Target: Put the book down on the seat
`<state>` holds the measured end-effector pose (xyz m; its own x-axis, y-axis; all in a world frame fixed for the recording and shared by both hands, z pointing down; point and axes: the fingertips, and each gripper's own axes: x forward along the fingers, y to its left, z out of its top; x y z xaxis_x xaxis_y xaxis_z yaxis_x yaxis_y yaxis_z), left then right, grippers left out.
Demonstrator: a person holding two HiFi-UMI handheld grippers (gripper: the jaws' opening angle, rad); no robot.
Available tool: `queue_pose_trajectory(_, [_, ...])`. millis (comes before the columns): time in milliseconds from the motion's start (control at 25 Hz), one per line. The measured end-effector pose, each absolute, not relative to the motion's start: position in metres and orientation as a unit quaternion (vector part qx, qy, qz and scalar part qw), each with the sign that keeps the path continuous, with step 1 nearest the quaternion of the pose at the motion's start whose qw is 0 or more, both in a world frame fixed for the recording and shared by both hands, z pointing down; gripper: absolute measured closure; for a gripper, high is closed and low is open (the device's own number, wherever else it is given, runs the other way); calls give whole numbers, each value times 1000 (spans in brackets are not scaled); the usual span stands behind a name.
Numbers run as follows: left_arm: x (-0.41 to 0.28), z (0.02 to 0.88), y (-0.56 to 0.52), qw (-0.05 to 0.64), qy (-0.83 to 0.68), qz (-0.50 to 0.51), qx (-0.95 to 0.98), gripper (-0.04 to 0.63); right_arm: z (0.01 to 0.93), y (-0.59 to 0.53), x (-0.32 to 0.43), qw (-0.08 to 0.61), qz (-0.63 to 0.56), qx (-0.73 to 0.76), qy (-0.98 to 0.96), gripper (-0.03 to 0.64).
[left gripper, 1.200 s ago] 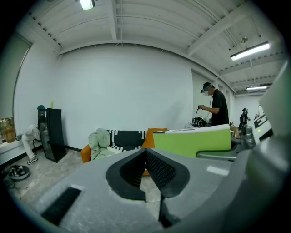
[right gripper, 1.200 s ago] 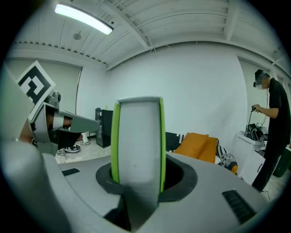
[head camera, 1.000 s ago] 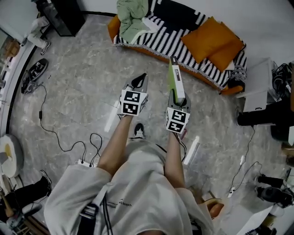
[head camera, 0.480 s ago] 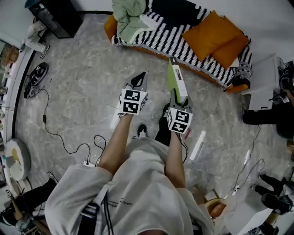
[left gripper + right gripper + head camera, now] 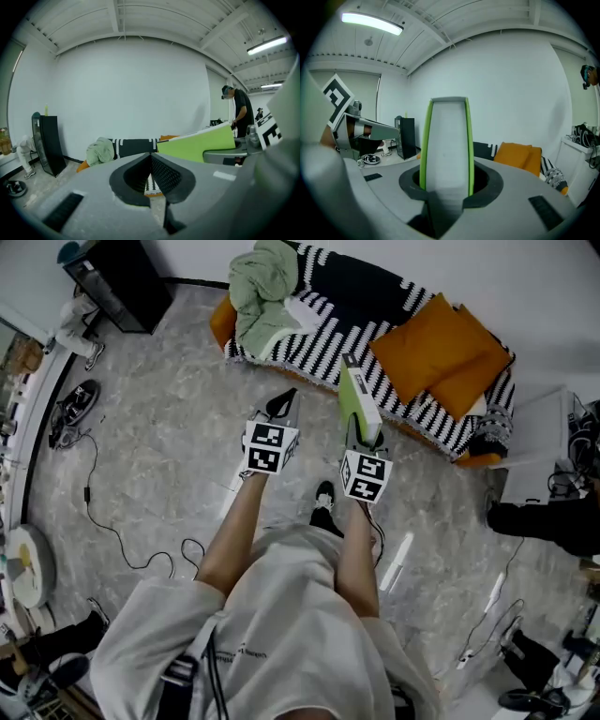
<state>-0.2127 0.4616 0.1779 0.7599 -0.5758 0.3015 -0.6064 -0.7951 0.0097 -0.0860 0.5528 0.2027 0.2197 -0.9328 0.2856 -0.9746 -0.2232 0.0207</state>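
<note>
My right tongs (image 5: 361,434) are squeezed on the near end of the book (image 5: 357,395). The book is thin and flat, with a bright green cover and white pages. Its long side points away from me, straight at the seat (image 5: 323,324). The seat is a long sofa with a soft black-and-white striped cover, just ahead. My left tongs (image 5: 286,401) are closed on nothing, beside the book. Puffy orange cushions (image 5: 441,329) lie to the right, and a crumpled green blanket (image 5: 262,287) to the left.
</note>
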Motion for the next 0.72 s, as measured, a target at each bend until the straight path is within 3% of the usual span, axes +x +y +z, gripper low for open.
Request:
queue_pose_trajectory(440, [-135, 173, 412, 43, -330, 154, 930, 586, 187, 480, -15, 90, 80, 751, -649, 482])
queue_pose_trajectory(720, [-118, 186, 391, 36, -354, 186, 916, 586, 206, 450, -7, 102, 78, 718, -684, 482])
